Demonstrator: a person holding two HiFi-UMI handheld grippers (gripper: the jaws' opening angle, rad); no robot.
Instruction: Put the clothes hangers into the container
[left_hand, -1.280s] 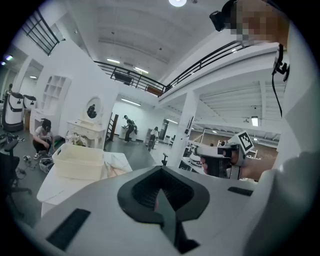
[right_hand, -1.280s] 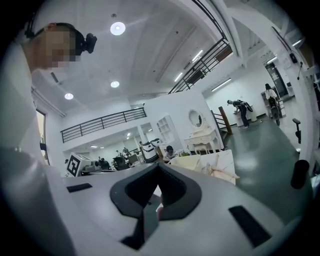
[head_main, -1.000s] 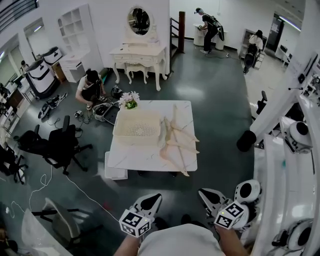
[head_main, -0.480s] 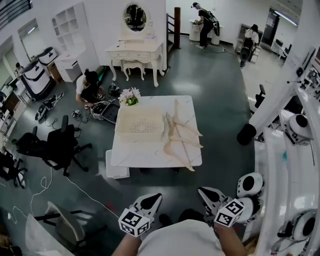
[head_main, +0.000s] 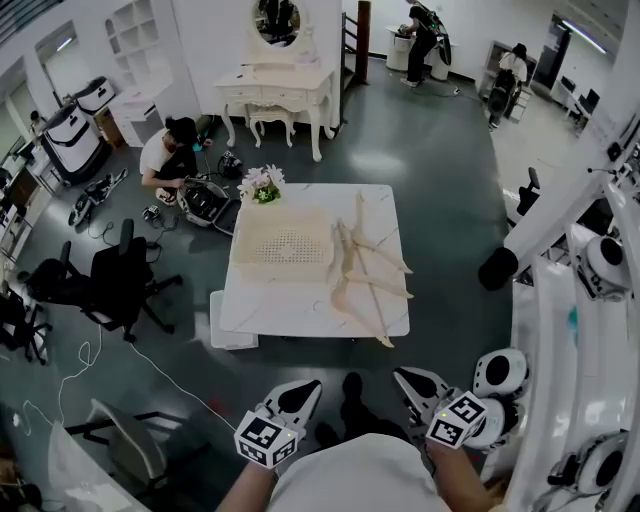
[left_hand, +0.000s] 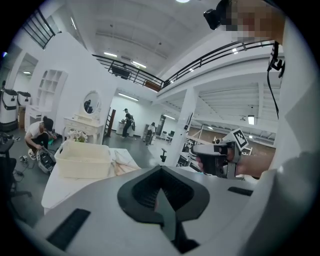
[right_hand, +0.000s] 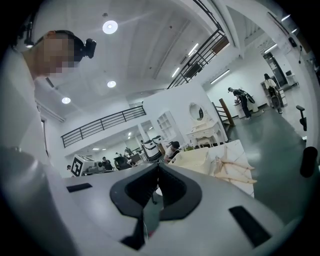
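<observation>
- Both claws sit at the bottom of my head view, pointing toward 12 o'clock and well short of the bench (head_main: 290, 305).
- My left claw (head_main: 303, 388) is clenched: its jaws meet in its own view, with nothing between them.
- My right claw (head_main: 410, 382) is clenched the same way, and it is just as empty.
- The wooden clothes hangers (head_main: 368, 272) lie in a loose, overlapping pile on the right half of the bench, far from either claw.
- The cream perforated container (head_main: 283, 246) stands on the left half of the bench, at 9 o'clock from the hangers. The nearest hanger lies just beside its right wall, and I cannot tell whether they touch.
- A small bunch of flowers (head_main: 262, 186) stands at the bench's 11 o'clock corner, just behind the container.
- Past the bench at 12 o'clock is a white dressing table (head_main: 280, 85) with an oval mirror.
- A person (head_main: 165, 155) crouches on the floor at 10 o'clock from the bench.
- A black office chair (head_main: 122, 280) stands at 9 o'clock from the bench.
</observation>
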